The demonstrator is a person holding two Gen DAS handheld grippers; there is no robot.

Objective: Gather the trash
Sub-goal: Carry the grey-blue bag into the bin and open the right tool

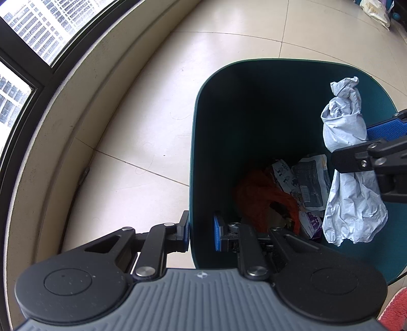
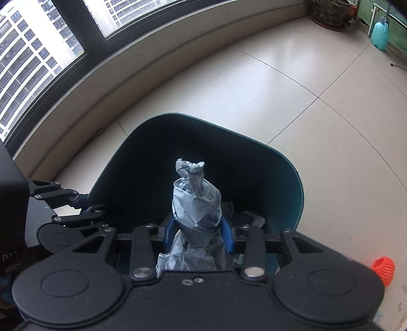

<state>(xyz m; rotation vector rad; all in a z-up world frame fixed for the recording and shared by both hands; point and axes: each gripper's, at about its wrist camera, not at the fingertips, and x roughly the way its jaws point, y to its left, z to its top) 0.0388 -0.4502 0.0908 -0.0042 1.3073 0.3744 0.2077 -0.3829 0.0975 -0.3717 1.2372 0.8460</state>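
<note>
Nearest the right wrist camera, the right gripper (image 2: 198,235) is clamped on a crumpled wad of pale blue paper (image 2: 195,216), its two blue pads pressing the wad from either side. The paper stands up between the fingers, with its twisted tip pointing away from the camera and its looser end bunched back toward the gripper body. The wad hangs over the open mouth of a dark teal trash bin (image 2: 296,183), above the rim rather than down inside. In the left wrist view, the left gripper (image 1: 202,234) straddles the near wall of the bin (image 1: 201,142), one blue pad outside and one inside; a gap shows between the inner pad and the wall, so whether it truly pinches the wall cannot be told. Deeper in the bin lie an orange plastic bag (image 1: 264,196) and printed white wrappers (image 1: 305,183), with the blue paper (image 1: 348,163) held above them at the right side. Beyond the bin stretches a pale tiled floor (image 2: 254,84), bounded by a low curved sill under a dark-framed window (image 2: 38,56). An orange mesh ball (image 2: 382,270) lies on the floor to the right, and farther off stand a turquoise jug (image 2: 380,34) and a potted plant (image 2: 330,12).
</note>
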